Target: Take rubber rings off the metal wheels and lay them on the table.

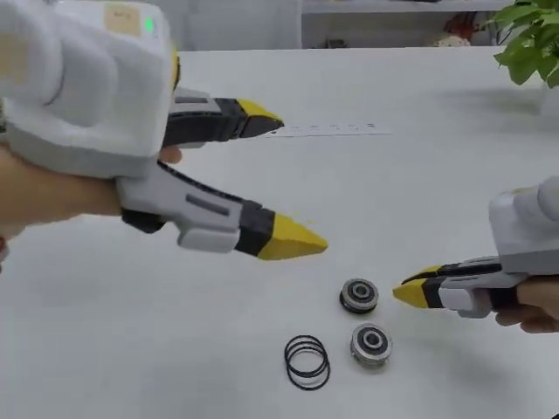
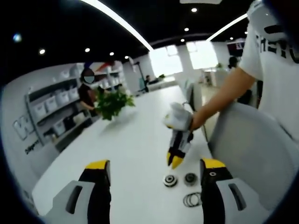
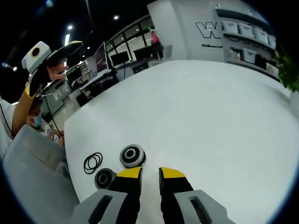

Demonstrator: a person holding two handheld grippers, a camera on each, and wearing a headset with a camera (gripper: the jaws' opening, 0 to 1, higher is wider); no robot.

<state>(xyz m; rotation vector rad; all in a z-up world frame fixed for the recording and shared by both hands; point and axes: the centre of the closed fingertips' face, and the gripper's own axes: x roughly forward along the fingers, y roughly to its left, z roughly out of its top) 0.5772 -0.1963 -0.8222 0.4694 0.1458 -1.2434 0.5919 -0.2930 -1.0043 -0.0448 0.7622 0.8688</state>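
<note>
Two small metal wheels lie on the white table: the far wheel (image 1: 359, 295) (image 3: 132, 155) has a dark rim, the near wheel (image 1: 371, 343) (image 3: 105, 178) looks greyer. A few loose black rubber rings (image 1: 307, 360) (image 2: 192, 199) (image 3: 93, 162) lie overlapped to the left of the near wheel. My left gripper (image 1: 284, 175) (image 2: 155, 165) hovers high above the table, jaws wide open and empty. My right gripper (image 1: 406, 292) (image 3: 150, 173) sits low, its yellow tips close together just right of the far wheel, holding nothing.
The white table (image 1: 367, 192) stretches far back. A potted green plant (image 1: 528, 39) (image 2: 112, 103) stands at the far right corner. A strip of small print (image 1: 327, 129) lies mid-table. Shelves with bins and a person stand beyond the table.
</note>
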